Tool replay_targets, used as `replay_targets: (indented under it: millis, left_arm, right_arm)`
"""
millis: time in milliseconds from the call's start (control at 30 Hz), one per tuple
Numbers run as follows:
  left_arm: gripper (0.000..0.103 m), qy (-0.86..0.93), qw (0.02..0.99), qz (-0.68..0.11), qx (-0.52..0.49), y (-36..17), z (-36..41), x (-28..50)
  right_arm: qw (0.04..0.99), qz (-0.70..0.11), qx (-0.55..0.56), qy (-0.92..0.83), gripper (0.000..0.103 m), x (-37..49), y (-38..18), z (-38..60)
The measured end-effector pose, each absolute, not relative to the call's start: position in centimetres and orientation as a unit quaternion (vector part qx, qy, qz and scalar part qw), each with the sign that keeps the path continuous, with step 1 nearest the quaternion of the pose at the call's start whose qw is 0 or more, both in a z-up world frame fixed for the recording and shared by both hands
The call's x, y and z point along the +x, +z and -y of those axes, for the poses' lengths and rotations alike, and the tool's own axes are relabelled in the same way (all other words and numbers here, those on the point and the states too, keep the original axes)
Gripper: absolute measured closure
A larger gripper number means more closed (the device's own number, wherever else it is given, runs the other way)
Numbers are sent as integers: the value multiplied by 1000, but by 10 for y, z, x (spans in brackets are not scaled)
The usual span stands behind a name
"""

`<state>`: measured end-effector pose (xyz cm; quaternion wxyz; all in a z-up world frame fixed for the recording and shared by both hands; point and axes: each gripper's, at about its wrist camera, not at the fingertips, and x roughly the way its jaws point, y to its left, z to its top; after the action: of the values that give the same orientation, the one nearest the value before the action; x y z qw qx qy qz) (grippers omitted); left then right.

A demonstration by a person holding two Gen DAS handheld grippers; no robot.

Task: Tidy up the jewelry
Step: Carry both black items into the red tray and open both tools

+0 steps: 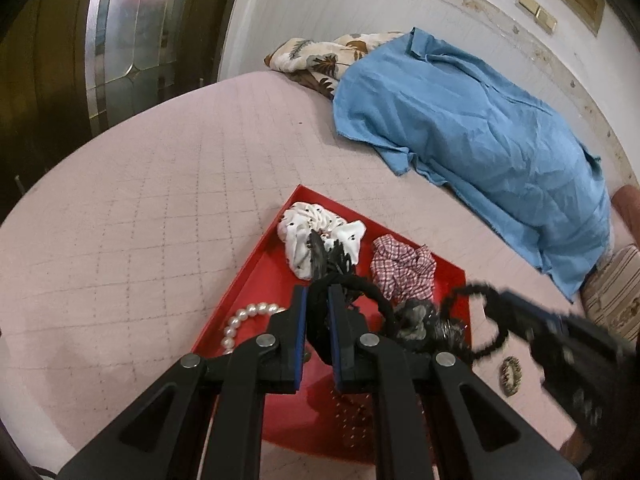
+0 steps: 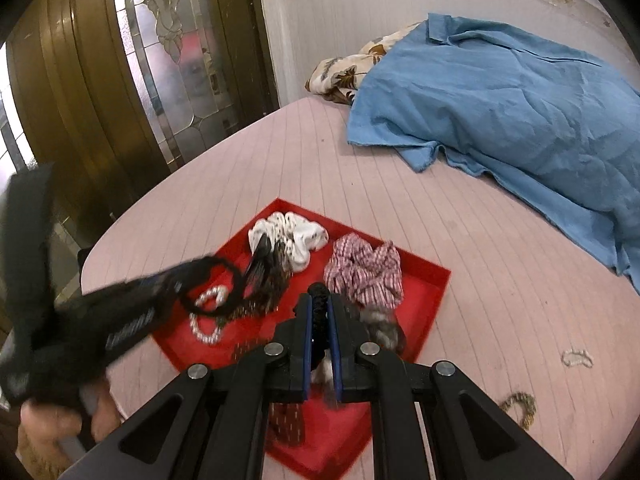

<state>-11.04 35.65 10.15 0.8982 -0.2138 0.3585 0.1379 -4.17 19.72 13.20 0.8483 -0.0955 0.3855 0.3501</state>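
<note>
A: How is the black hair tie (image 1: 372,300) oriented, and where is it found?

B: It is clamped by the left gripper (image 1: 318,300), whose jaws are closed on it, above the red tray (image 1: 256,264). In the right wrist view its loop (image 2: 212,284) is seen stretched sideways from the blurred left gripper (image 2: 168,276), long axis roughly level across the tray.

A: And the right gripper (image 2: 319,304)?

B: Its jaws are closed on a dark twisted band (image 2: 319,300); a second loop (image 1: 486,320) is seen hanging from the blurred right gripper (image 1: 504,298).

A: What cannot be made out?

B: The grey fuzzy item (image 2: 380,324) is partly hidden behind the fingers. The pearl bracelet (image 1: 240,322) is cut off by the left gripper. The white scrunchie (image 1: 320,228) and checked scrunchie (image 1: 402,268) are seen in the tray. No writing can be read.
</note>
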Motion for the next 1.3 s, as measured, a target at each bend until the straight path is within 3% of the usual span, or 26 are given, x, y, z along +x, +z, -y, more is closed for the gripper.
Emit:
replay_targets:
  millis: [467, 1100, 1200, 1300]
  left_arm:
    - [93, 163, 873, -421, -186, 70, -358, -101]
    - [91, 167, 874, -423, -167, 68, -353, -97]
    - [85, 170, 874, -423, -166, 68, -354, -97]
    - [66, 171, 874, -423, -168, 68, -355, -98]
  right_arm:
    - [826, -426, -90, 356, 94, 5, 102, -245]
    - [812, -466, -85, 340, 93, 26, 72, -248]
    - [813, -465, -84, 340, 93, 26, 71, -249]
    - [813, -463, -84, 345, 92, 25, 72, -249]
